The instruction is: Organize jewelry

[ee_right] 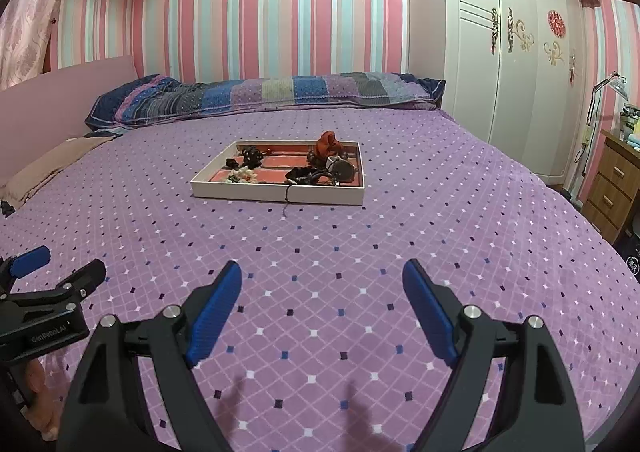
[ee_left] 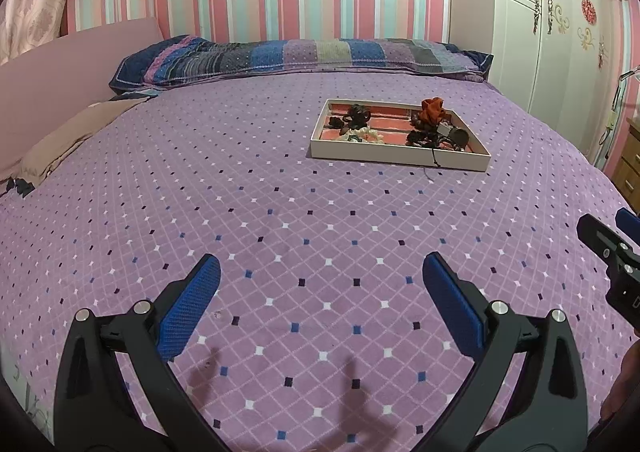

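Jewelry tray (ee_right: 280, 193) sits mid-bed on purple bedspread (ee_right: 360, 272), pieces heaped loose inside, black cord (ee_right: 286, 200) trailing over near rim.

Left gripper (ee_left: 320, 276) and right gripper (ee_right: 322, 280) well short of tray, jaws wide, empty; likely poised for reach.

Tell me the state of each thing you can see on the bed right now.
Shallow white cardboard tray: flat on the bedspread, lidless, holding jewelry.
Orange fabric piece: bunched in the tray's far right part.
Thin dark cord: hanging over the tray's near wall.
Left gripper: jaws open, empty.
Right gripper: jaws open, empty.
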{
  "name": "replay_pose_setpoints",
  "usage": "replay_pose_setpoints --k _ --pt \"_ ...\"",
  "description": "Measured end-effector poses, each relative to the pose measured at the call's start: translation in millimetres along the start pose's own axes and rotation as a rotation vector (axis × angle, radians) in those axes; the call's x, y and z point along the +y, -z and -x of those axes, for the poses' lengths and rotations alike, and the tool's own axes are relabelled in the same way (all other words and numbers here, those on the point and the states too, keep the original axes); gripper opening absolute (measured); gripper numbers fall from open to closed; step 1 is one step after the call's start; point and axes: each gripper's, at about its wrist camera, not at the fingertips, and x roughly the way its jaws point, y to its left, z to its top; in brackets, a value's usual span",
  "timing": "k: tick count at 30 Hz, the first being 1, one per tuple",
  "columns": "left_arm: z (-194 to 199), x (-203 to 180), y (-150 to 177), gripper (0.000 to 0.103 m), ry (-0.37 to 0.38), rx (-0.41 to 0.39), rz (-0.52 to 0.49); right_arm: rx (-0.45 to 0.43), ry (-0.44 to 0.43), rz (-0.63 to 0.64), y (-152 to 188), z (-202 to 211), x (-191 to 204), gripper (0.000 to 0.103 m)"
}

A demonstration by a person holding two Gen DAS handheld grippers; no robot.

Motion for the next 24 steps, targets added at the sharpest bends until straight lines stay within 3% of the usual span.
replay_pose_setpoints --k 24 --pt "-1.3 -2.3 1.5 0.098 -0.005 -0.003 -0.007 -0.010 0.010 -0.002 1.1 1.2 -4.3 0.081"
